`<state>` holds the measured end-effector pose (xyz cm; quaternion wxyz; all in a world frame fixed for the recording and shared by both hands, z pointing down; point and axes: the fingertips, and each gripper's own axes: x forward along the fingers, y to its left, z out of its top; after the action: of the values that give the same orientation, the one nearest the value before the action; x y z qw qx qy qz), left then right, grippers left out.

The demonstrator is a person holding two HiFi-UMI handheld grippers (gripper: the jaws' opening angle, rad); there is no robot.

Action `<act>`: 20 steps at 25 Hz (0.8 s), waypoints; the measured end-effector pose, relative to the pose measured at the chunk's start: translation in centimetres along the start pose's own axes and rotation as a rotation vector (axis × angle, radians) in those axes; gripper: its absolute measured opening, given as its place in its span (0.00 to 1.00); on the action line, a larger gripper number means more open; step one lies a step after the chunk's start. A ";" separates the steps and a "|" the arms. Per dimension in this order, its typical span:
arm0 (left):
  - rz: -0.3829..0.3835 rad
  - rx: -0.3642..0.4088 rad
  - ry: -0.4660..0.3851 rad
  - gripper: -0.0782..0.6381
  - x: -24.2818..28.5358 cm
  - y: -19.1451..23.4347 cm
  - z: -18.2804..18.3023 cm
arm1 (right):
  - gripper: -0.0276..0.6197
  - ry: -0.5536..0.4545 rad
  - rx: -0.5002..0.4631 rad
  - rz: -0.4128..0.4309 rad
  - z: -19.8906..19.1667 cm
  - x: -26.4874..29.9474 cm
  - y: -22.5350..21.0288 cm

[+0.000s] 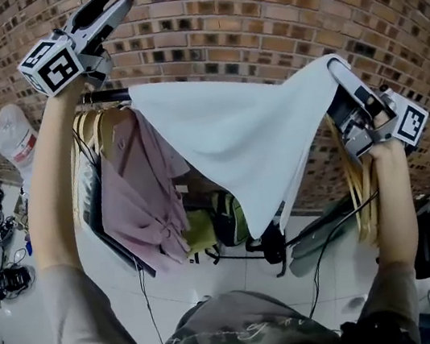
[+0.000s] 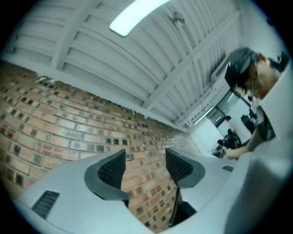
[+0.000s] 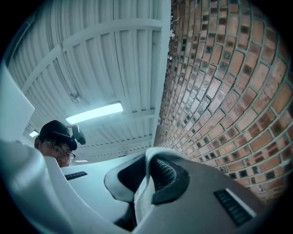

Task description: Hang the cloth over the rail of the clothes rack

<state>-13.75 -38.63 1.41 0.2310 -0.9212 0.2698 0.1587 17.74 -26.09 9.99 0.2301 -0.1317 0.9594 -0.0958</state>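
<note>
Head view | cloth long axis sideways | left claw apart | right claw clamps cloth

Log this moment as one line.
left gripper: open, empty, raised above rail | right gripper: shut on cloth corner | cloth: hangs spread, left corner at rail

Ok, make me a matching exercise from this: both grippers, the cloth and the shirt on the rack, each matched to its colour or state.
Things:
1 left gripper
2 right gripper
3 cloth
4 shirt

States:
a pink, hanging at the left
b jaws apart, nothing between them
c white, spread wide
d shut on a cloth corner

Pairs: 1-b, 2-d, 3-c, 4-a.
</note>
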 end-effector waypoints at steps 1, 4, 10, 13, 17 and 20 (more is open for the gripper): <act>-0.016 -0.057 -0.047 0.49 -1.1 -0.7 1.5 | 0.07 -0.003 0.002 0.002 0.0 0.0 0.0; -0.014 -0.218 -0.158 0.48 -4.8 -4.3 3.2 | 0.07 -0.005 0.010 0.012 0.0 0.2 0.0; -0.094 -0.352 -0.004 0.48 -10.4 -16.3 -5.9 | 0.07 -0.001 0.005 0.018 0.0 0.5 0.3; -0.044 -0.506 0.045 0.48 -12.9 -18.6 -10.8 | 0.07 0.004 0.001 0.013 0.0 0.4 0.6; -0.033 -0.616 0.214 0.48 -14.2 -20.0 -18.0 | 0.07 0.010 -0.003 -0.004 -0.2 0.3 0.4; -0.065 -0.666 0.330 0.48 -13.9 -21.7 -23.4 | 0.07 0.009 -0.006 -0.013 -0.4 0.4 0.1</act>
<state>-8.58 -28.47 34.31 -0.1232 -0.9672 0.2074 0.0796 17.21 -26.07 10.19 0.2246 -0.1382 0.9599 -0.0947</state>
